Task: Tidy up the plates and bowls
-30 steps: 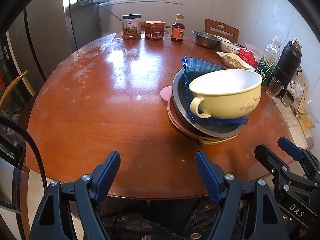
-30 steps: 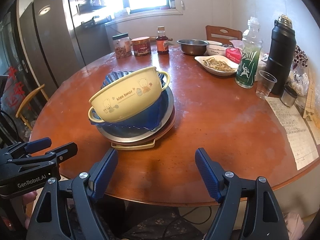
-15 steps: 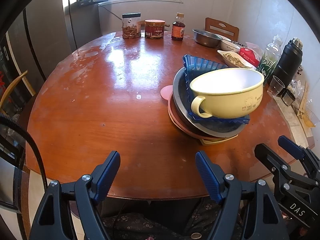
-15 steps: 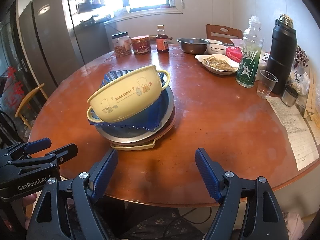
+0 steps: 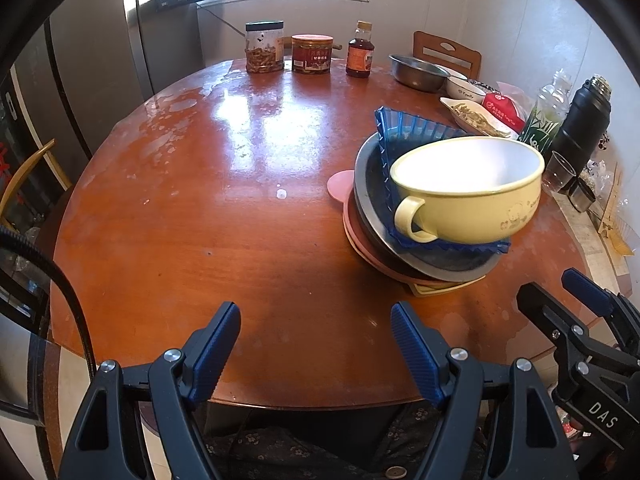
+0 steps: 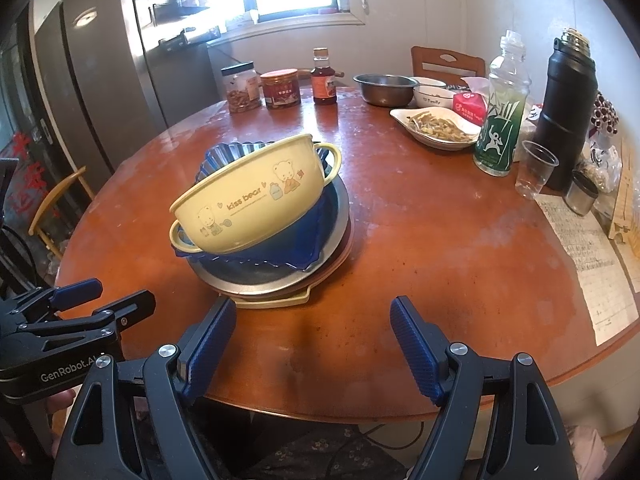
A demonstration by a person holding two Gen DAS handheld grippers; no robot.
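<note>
A yellow two-handled bowl (image 5: 472, 196) (image 6: 256, 196) with bear prints tilts on top of a stack. Under it lie a blue ribbed plastic dish (image 5: 404, 128) (image 6: 276, 252), a grey metal plate (image 5: 448, 264) (image 6: 336, 216), a pink plate (image 5: 340, 184) and a cream tray (image 6: 280, 300). My left gripper (image 5: 316, 344) hovers open over the table's near edge, left of the stack, holding nothing. My right gripper (image 6: 312, 340) is open too, just in front of the stack and to its right, empty.
On the round wooden table (image 5: 208, 184) stand jars (image 5: 264, 52) and a sauce bottle (image 5: 359, 55) at the back, a steel bowl (image 6: 384, 89), a food dish (image 6: 436, 126), a green bottle (image 6: 502, 120), a black flask (image 6: 566, 112) and a plastic cup (image 6: 534, 170) at the right. Papers (image 6: 584, 256) lie on the right edge.
The left wrist view has crept slightly, so the stack sits a touch lower and further right. Both grippers keep the same opening and nothing was touched.
</note>
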